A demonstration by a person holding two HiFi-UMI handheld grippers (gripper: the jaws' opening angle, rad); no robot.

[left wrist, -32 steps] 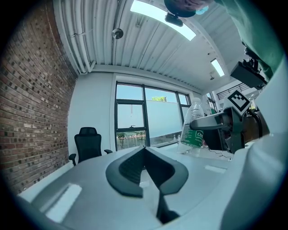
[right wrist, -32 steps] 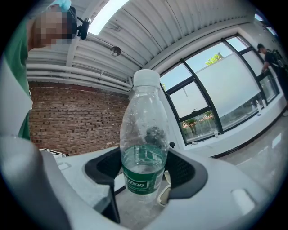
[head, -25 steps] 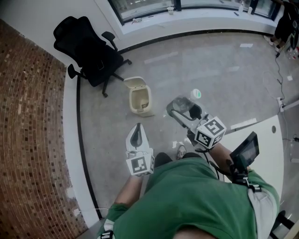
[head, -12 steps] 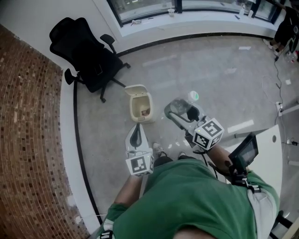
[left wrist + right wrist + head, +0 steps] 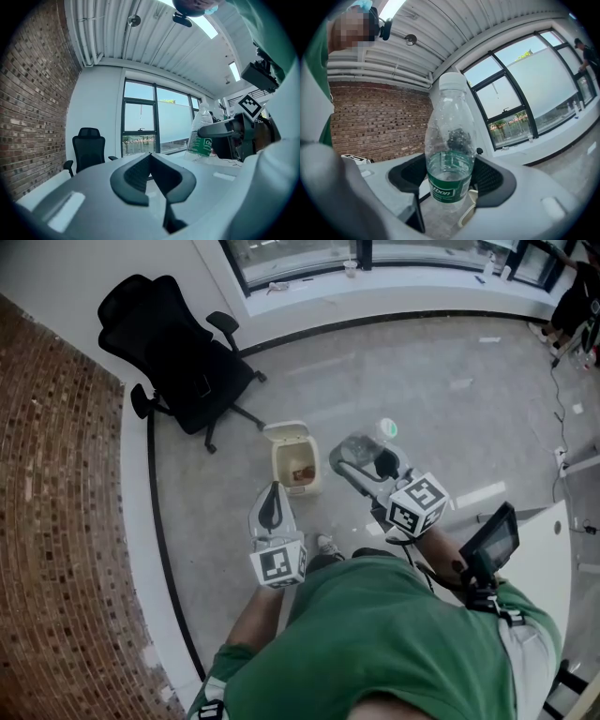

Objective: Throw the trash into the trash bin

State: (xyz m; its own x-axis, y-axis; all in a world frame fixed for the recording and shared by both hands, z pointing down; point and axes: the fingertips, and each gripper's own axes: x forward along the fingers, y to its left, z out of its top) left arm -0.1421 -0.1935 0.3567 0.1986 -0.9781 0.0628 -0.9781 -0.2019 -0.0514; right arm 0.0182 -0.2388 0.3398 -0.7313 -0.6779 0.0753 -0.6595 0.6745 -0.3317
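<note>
One step closer than a second ago: the open bin [image 5: 298, 463] now lies just ahead. The right gripper [image 5: 367, 461] clamps a clear, green-labelled bottle [image 5: 364, 448], held right of the bin; the left gripper [image 5: 273, 506] is closed, empty.

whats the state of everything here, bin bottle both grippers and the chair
trash bin: lid open, something brownish inside
plastic bottle: capped, looks nearly empty, held off the floor
right hand-held gripper: shut on the plastic bottle
left hand-held gripper: shut, holding nothing
office chair: upright, nobody in it
</note>
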